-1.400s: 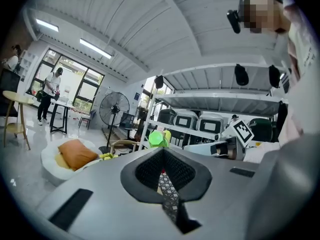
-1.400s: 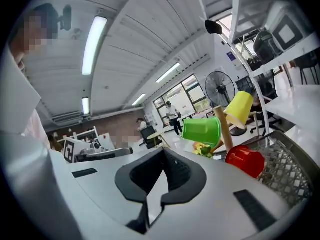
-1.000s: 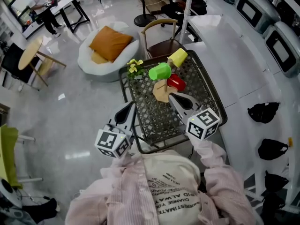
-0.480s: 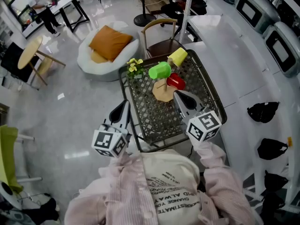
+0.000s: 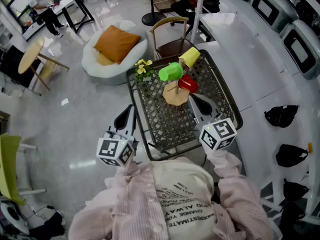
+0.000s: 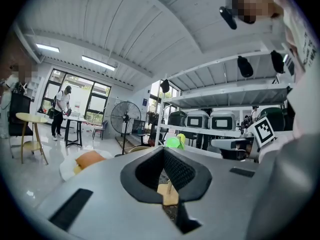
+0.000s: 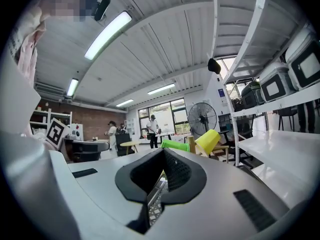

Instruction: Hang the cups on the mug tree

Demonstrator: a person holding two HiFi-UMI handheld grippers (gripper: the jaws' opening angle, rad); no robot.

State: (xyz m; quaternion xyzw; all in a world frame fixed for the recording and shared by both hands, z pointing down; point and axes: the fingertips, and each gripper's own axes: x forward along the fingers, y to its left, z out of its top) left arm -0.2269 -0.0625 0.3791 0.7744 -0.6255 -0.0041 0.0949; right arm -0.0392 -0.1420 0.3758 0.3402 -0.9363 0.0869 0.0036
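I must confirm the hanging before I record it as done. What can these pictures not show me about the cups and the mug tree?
Pegs of the wooden mug tree: head view, covered by the green plastic cup, yellow plastic cup and red plastic cup; too small to see handles hooked.
That red cup: missing in both gripper views, likely behind the left gripper and right gripper.
Tree base: right gripper view, hidden by that gripper.

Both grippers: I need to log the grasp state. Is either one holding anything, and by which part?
Nothing is held. The left gripper and the right gripper are both shut and empty.
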